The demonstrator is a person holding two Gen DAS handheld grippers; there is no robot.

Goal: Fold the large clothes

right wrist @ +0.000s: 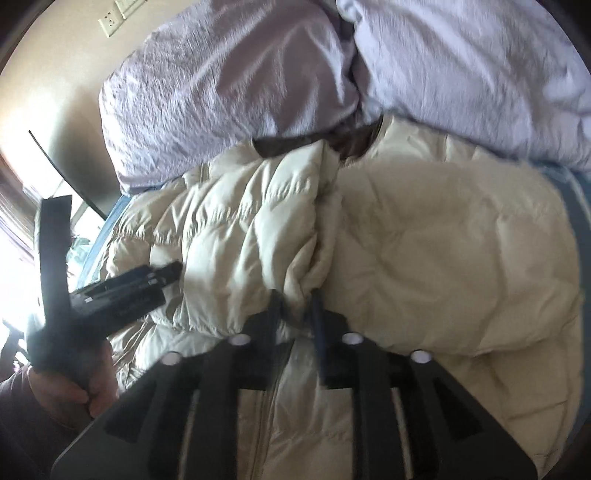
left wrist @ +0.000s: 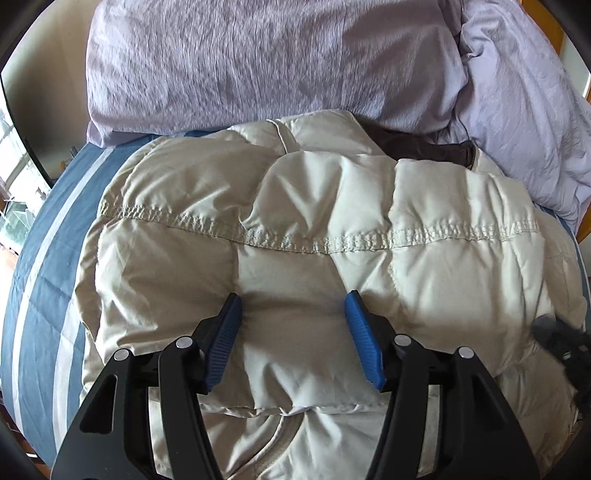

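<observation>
A cream quilted puffer jacket lies on a bed, its dark brown lining showing at the far end. My left gripper is open just above the jacket's middle and holds nothing. In the right wrist view the jacket fills the centre, and my right gripper is shut on a bunched fold of the jacket near its cuff. The left gripper shows at that view's left, held in a hand.
A blue bedsheet with pale stripes lies under the jacket. Lilac pillows and a rumpled lilac duvet sit at the far end. A wall with a socket is at the left, with a bright window lower down.
</observation>
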